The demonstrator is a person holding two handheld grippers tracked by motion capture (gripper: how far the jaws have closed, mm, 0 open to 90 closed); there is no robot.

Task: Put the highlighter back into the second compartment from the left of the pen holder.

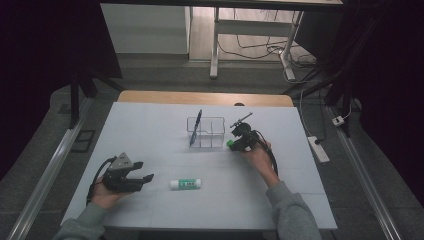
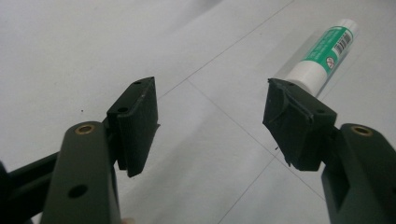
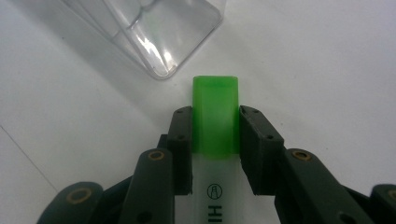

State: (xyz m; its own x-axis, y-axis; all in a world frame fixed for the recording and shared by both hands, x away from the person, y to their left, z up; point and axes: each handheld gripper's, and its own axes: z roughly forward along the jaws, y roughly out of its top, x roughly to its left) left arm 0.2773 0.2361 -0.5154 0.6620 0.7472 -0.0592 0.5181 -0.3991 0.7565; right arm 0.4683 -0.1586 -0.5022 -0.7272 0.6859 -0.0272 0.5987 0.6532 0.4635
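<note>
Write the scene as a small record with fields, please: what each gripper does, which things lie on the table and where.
left gripper: open, holds nothing, low over the table
right gripper: shut on the highlighter, green cap pointing ahead
glue stick: lies flat on the white table, just right of the left gripper
clear organizer: stands mid-table, beside the right gripper
blue pen: leans in the organizer's left part

organizer (image 3: 154,32) showing as clear glossy plastic | highlighter cap (image 3: 215,112) looking translucent green smooth plastic | glue stick (image 2: 322,53) appearing glossy plastic | table (image 1: 150,125) looking matt white
</note>
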